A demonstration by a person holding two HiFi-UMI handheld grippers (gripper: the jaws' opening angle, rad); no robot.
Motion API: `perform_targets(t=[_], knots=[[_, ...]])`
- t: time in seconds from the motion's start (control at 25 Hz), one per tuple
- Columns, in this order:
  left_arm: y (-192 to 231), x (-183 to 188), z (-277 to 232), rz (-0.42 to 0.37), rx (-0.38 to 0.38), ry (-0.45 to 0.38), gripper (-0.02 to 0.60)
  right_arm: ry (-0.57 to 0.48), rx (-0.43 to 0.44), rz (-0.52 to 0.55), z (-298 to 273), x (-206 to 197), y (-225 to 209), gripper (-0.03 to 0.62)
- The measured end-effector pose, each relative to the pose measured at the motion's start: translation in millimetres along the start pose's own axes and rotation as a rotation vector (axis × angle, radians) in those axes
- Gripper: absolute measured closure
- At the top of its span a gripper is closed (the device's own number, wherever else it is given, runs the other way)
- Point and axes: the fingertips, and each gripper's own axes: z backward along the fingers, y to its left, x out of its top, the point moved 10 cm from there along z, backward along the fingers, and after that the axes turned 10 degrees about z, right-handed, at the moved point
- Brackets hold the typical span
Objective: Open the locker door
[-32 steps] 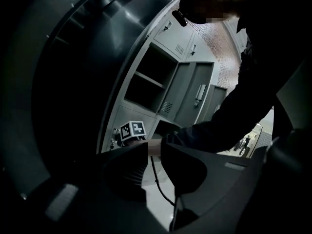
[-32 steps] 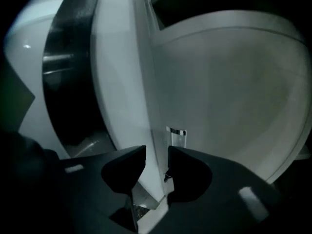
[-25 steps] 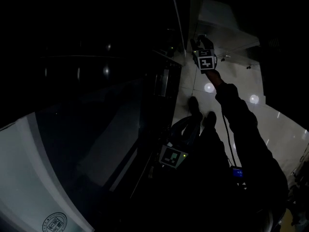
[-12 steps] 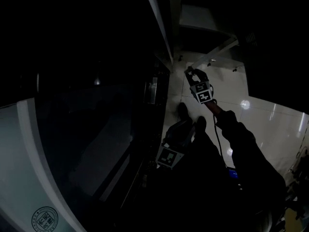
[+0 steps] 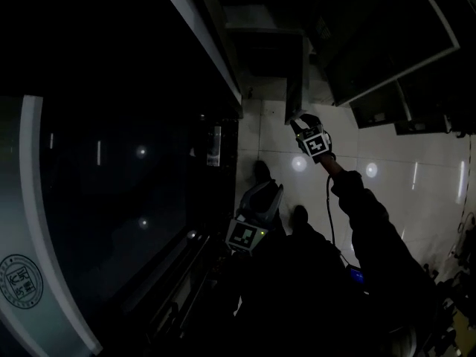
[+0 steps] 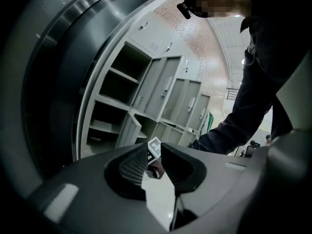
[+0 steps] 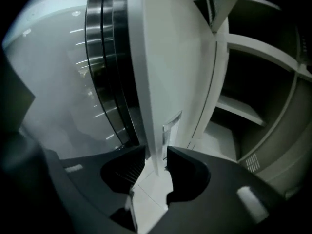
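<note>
Right tongs [image 7: 156, 152] are closing around the edge of the locker door [image 7: 168, 67] but not yet pinching it. Left tongs [image 6: 154, 154], nearer, stand narrowly apart, holding nothing. Right of the door, the open locker [image 7: 273, 145] shows shelves [image 7: 241, 112]. Glossy floor [image 5: 401, 199] lies below.

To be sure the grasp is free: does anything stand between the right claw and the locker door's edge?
Nothing visible does. In the right gripper view the locker door's edge sits between the jaws of the right claw, which are closing on it; no other object lies in the gap.
</note>
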Motion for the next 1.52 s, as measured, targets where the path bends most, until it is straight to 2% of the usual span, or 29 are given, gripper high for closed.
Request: perform_targets(t=[0.08, 0.16, 0.28, 0.4, 0.56, 0.6, 0.68, 0.76, 0.96, 1.2, 1.36, 1.52], knots=[[-28.3, -14.7, 3.7, -0.029, -0.007, -0.014, 0.500, -0.036, -0.003, -0.062, 27.3, -16.2, 13.8, 0.468], [-63.3, -33.0, 9.8, -0.048, -0.011, -0.031, 0.500, -0.103, 0.038, -0.095, 73.5, -39.5, 41.2, 0.468], [-124.4, -67.9, 29.6, -0.053, -0.005, -0.050, 0.500, -0.242, 0.115, -0.098, 179.1, -80.1, 94.6, 0.476], [-179.7, -99.9, 54.5, -0.037, 0.020, -0.071, 0.502, -0.348, 0.137, -0.141, 292.1, -122.3, 134.8, 0.479], [-232.9, -128.4, 80.4, -0.031, 0.036, -0.075, 0.502, -0.398, 0.090, -0.273, 403.7, -176.5, 159.3, 0.554], [-244.3, -133.5, 84.3, -0.038, 0.028, -0.069, 0.502, -0.417, 0.064, -0.295, 425.1, -187.7, 161.9, 0.594], [-265.8, -139.9, 92.1, -0.049, 0.008, -0.056, 0.502, -0.446, 0.003, -0.286, 460.4, -206.8, 169.2, 0.594], [-282.2, -143.0, 99.7, -0.059, -0.015, -0.051, 0.502, -0.485, -0.039, -0.220, 488.4, -212.3, 179.3, 0.594], [-310.4, -155.0, 120.8, -0.110, -0.098, -0.034, 0.502, -0.577, -0.068, -0.055, 530.3, -202.4, 215.0, 0.594], [-350.8, -168.5, 173.5, -0.159, -0.177, -0.036, 0.502, -0.611, -0.071, -0.125, 569.1, -205.2, 271.2, 0.594], [-364.5, -194.7, 217.2, -0.111, -0.168, -0.044, 0.503, -0.596, -0.072, -0.136, 591.2, -225.0, 319.9, 0.594], [-372.9, -214.3, 246.6, -0.097, -0.166, -0.046, 0.503, -0.580, -0.067, -0.138, 603.4, -242.6, 352.7, 0.594]])
